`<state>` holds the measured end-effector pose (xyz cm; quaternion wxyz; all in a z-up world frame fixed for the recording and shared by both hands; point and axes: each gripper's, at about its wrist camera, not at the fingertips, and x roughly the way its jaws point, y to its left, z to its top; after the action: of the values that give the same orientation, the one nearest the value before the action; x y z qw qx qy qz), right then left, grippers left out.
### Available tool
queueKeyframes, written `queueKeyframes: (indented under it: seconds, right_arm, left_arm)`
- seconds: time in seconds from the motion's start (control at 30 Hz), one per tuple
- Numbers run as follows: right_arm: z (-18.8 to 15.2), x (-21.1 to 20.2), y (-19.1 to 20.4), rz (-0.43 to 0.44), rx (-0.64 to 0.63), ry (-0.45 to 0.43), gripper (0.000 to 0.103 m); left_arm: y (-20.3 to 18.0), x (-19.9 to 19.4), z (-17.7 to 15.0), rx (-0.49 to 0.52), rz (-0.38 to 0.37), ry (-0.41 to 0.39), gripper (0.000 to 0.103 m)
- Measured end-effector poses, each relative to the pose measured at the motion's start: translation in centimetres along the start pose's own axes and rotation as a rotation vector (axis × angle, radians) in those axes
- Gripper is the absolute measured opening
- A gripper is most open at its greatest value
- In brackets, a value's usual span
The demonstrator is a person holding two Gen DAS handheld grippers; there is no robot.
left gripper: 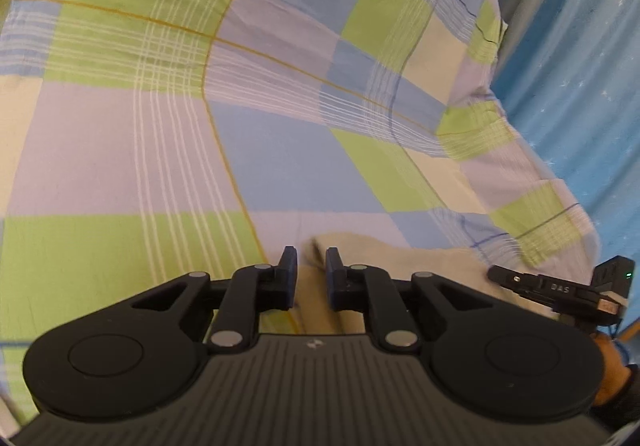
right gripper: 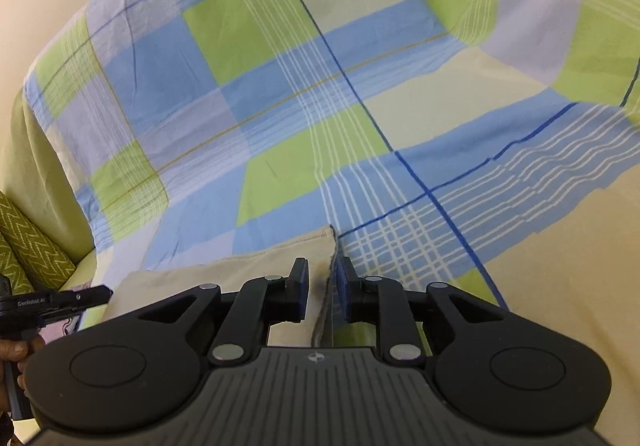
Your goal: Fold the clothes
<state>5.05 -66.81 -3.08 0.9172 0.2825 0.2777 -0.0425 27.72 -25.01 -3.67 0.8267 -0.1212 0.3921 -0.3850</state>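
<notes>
- The cloth (right gripper: 224, 278) was cream, thin and soft; I judged it light and limp, so it would sag without support at both ends.
- It lay on the checked sheet (right gripper: 248, 94), at the near side of this sheet.
- The right gripper (right gripper: 322, 288) had its jaws around the raised edge of the cloth, not fully clenched.
- The left gripper (left gripper: 311, 275) had its jaws apart around a fold.
- The long axis seemed to run from one gripper to the other; corners were the best hold.
</notes>
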Motion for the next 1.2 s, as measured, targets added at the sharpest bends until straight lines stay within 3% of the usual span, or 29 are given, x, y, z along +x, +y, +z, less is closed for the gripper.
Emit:
queueKeyframes:
  seconds: [0.1,0.2,0.23,0.3,0.53,0.67,0.7,0.73,0.87,0.97,1.1,1.2]
  right_arm:
    - [-0.4,-1.5,0.7,0.001,-0.031,-0.009,0.028]
    - [-1.0,-2.3,1.3,0.008,-0.045,0.024,0.033]
    - [-1.2,-2.4,1.4,0.008,-0.05,0.038,0.033]
    - [-1.7,-2.3,1.5,0.004,-0.059,0.068,0.033]
    - [-2.2,-2.7,1.4,-0.009,-0.073,0.098,0.034]
    - [-2.1,-2.4,1.6,0.005,-0.067,0.091,0.034]
    - [-2.0,-2.4,1.6,0.011,-0.063,0.083,0.034]
    - [-1.8,-2.4,1.6,0.011,-0.064,0.067,0.035]
    - [-0.8,-2.0,2.2,0.009,-0.089,0.0,0.037]
    - [-0.1,-0.3,4.2,0.05,-0.164,0.003,0.037]
    - [-0.5,3.4,8.0,0.096,-0.319,0.07,0.036]
    - [-1.8,6.1,10.7,0.113,-0.519,0.156,0.036]
  left_arm:
    - [-1.1,-0.9,-1.5,0.002,-0.037,0.031,0.027]
    - [-2.0,-0.9,-3.3,0.03,-0.06,0.071,0.028]
    - [-2.3,-0.8,-3.7,0.046,-0.054,0.076,0.023]
    - [-2.7,-0.9,-4.4,0.074,-0.038,0.075,0.002]
    - [-2.5,-2.0,-5.5,0.072,-0.039,0.088,0.002]
    - [-2.0,-2.0,-4.2,0.072,-0.025,0.095,0.013]
    - [-1.9,-2.2,-3.7,0.075,-0.011,0.079,0.025]
    - [-1.9,-2.5,-3.0,0.079,0.011,0.053,0.031]
    - [-3.5,-2.4,-0.5,0.186,0.028,-0.02,0.031]
    - [-5.5,0.1,0.0,0.286,-0.008,0.013,0.031]
    - [-6.6,3.7,-1.1,0.432,0.062,0.089,0.018]
    - [-5.6,3.9,-1.9,0.453,0.069,0.081,0.017]
